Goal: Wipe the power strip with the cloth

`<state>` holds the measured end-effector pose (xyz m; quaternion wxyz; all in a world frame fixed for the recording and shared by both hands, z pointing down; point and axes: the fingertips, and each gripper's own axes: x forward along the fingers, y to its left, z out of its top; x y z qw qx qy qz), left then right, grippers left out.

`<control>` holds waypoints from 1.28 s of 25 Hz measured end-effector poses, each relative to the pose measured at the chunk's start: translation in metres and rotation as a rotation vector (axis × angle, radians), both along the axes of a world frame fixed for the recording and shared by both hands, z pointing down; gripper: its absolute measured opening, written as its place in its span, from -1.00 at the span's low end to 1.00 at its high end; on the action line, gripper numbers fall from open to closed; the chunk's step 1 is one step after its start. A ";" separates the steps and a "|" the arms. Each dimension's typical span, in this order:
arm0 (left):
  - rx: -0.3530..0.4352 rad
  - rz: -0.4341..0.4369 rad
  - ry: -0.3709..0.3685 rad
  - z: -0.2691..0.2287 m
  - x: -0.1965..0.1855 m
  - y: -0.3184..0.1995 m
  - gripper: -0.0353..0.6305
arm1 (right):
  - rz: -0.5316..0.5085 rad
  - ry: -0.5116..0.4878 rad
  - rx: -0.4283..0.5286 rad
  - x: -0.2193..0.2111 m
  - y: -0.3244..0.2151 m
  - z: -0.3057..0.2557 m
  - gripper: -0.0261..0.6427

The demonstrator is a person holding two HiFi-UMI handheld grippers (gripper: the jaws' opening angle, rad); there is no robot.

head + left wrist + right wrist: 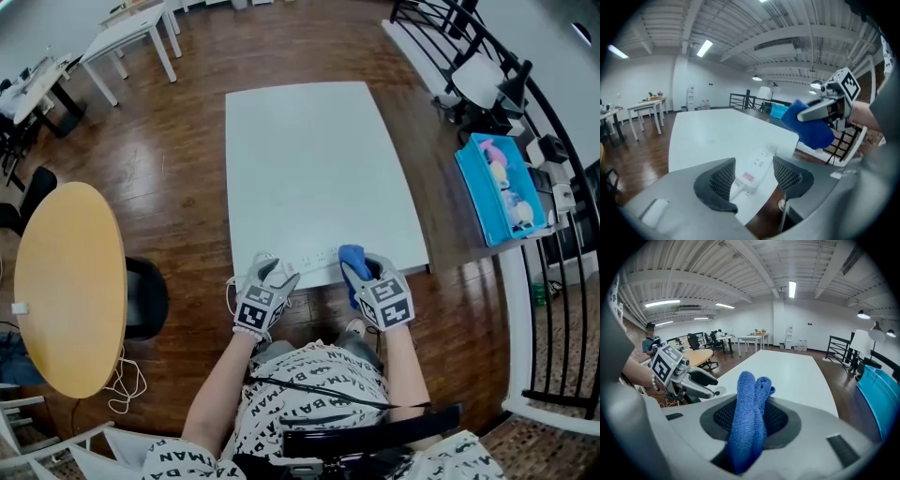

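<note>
1. Patterned shirt (pixel 309 394) on the person fills the bottom of the head view, and both forearms reach toward the near edge of a white table (pixel 309 159).
2. The left gripper (pixel 274 270) sits at that edge, tilted downward. Its jaws stand well apart and its pads press on nothing.
3. Between those spread jaws shows the white power strip (pixel 757 168). It lies flat on the table by the near edge, with its cord end closest to the left gripper.
4. The right gripper (pixel 364 274), also tilted down, is clamped on a folded blue cloth (pixel 747 399) that sticks up from between its pads.
5. The cloth is near the strip's other end, at the table's near edge. Whether it touches the strip cannot be told.
6. A wooden floor (pixel 178 169) surrounds the table, with a round yellow table (pixel 66 281) to the left and a blue bin (pixel 497 187) to the right.
</note>
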<state>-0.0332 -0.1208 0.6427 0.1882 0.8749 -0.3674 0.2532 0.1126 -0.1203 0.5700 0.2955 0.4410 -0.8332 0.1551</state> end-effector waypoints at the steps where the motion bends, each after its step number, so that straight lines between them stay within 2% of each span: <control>1: -0.004 0.040 -0.038 0.010 0.002 0.000 -0.04 | 0.003 0.001 -0.001 0.000 0.000 0.000 -0.52; 3: 0.004 0.112 -0.107 0.024 0.005 -0.003 0.06 | 0.011 0.003 -0.002 0.000 0.002 0.001 -0.52; 7: 0.009 0.232 -0.205 0.043 0.009 -0.010 0.10 | 0.024 0.007 -0.011 -0.002 0.005 0.000 -0.52; 14: -0.017 0.371 -0.294 0.073 0.018 -0.013 0.13 | 0.055 0.021 -0.029 0.012 0.009 0.006 -0.52; 17: -0.043 0.390 -0.302 0.076 0.019 -0.011 0.10 | 0.062 0.021 -0.034 0.013 0.008 0.005 -0.52; 18: -0.048 0.395 -0.302 0.076 0.019 -0.011 0.01 | 0.064 0.019 -0.034 0.012 0.007 0.004 -0.52; 21: -0.039 0.400 -0.303 0.077 0.019 -0.011 -0.02 | 0.066 0.023 -0.039 0.013 0.006 0.008 -0.52; 28: 0.069 0.370 -0.261 0.051 0.017 -0.011 -0.03 | 0.044 0.063 -0.064 0.027 -0.002 0.022 -0.52; 32: 0.164 0.362 -0.278 0.018 0.011 -0.005 -0.03 | -0.003 0.082 -0.052 0.026 -0.014 0.019 -0.52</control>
